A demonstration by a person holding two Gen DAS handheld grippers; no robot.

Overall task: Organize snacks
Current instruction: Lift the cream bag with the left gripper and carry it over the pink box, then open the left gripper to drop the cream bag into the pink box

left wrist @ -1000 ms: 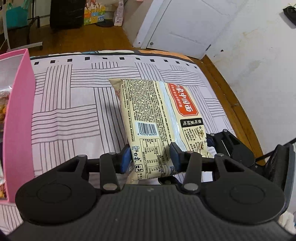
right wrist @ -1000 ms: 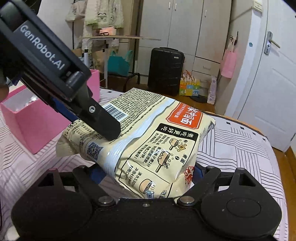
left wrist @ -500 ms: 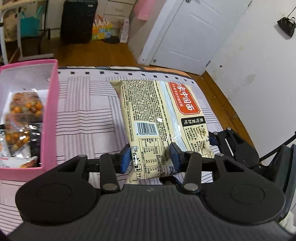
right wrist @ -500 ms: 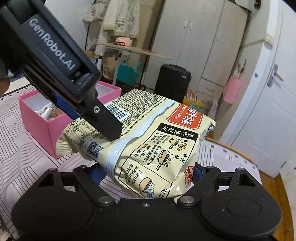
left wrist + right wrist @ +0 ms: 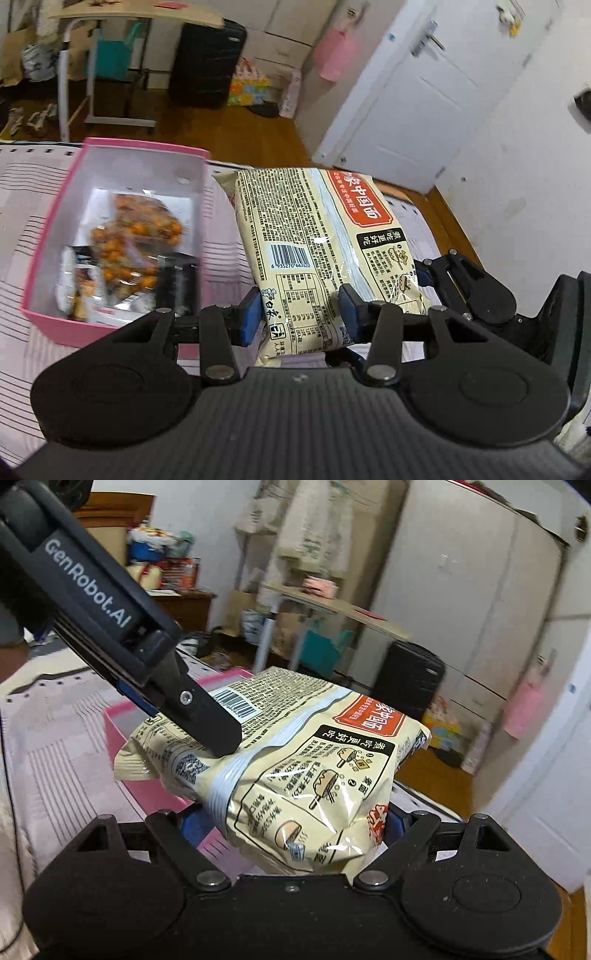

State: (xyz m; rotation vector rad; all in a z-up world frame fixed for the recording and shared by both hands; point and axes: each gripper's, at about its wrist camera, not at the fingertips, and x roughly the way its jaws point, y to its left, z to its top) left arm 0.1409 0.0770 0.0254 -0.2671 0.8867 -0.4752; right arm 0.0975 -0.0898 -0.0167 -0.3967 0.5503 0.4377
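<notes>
A cream noodle pack (image 5: 317, 243) with a red label hangs in the air, held by both grippers. My left gripper (image 5: 301, 312) is shut on its near end, blue pads pressing the wrapper. My right gripper (image 5: 291, 823) is shut on the pack's (image 5: 295, 768) side, jaws wide around it. In the right wrist view the left gripper's finger (image 5: 207, 720) lies across the top of the pack. A pink box (image 5: 74, 192) sits to the left on the bed, with a bag of orange snacks (image 5: 136, 240) and other packets inside. The pack hangs just right of the box.
The striped bedsheet (image 5: 22, 229) spreads under the box. Beyond the bed are a wooden floor, a black suitcase (image 5: 207, 66), a folding table (image 5: 110, 22), a white door (image 5: 424, 96) and a wall on the right.
Both grippers have lifted the noodle pack and carried it left toward the pink box. The box's inside, hidden at first, now shows in the left wrist view.
</notes>
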